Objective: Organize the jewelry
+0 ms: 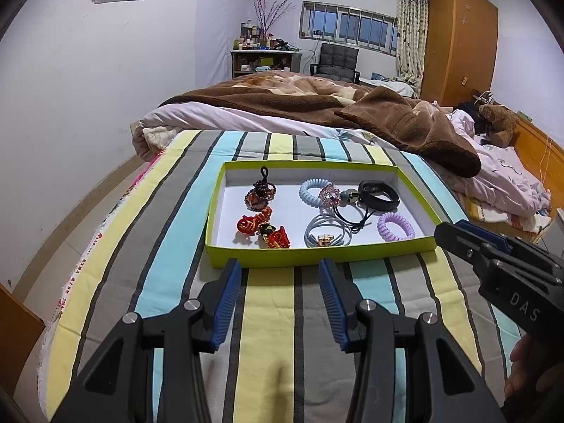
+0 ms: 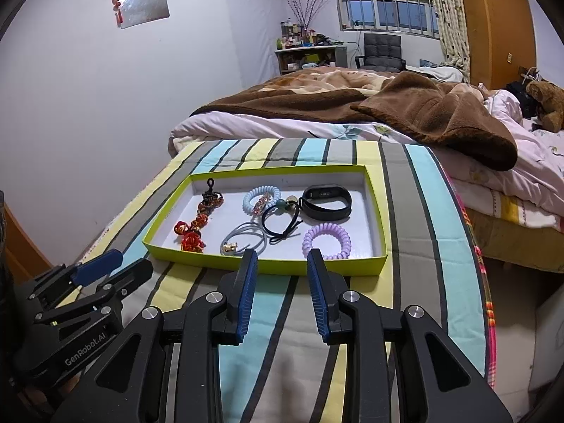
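A shallow lime-green tray (image 1: 317,256) (image 2: 268,266) with a white floor lies on the striped cloth. It holds a purple coil hair tie (image 1: 396,226) (image 2: 326,240), a light blue coil tie (image 1: 314,190) (image 2: 259,198), a black wristband (image 1: 379,195) (image 2: 326,202), grey elastic loops with a gold charm (image 1: 326,234) (image 2: 243,239), a black elastic with beads (image 1: 352,211) (image 2: 282,219), red flower ornaments (image 1: 264,229) (image 2: 190,234) and a dark beaded piece (image 1: 261,190) (image 2: 210,197). My left gripper (image 1: 280,268) is open and empty just before the tray's near wall. My right gripper (image 2: 282,257) is open and empty at the same wall.
The striped cloth (image 1: 271,317) covers a raised surface that drops off at left and right. Behind the tray lies a bed with a brown blanket (image 1: 352,105). A teddy bear (image 1: 498,123) sits at far right. The right gripper shows in the left wrist view (image 1: 458,236).
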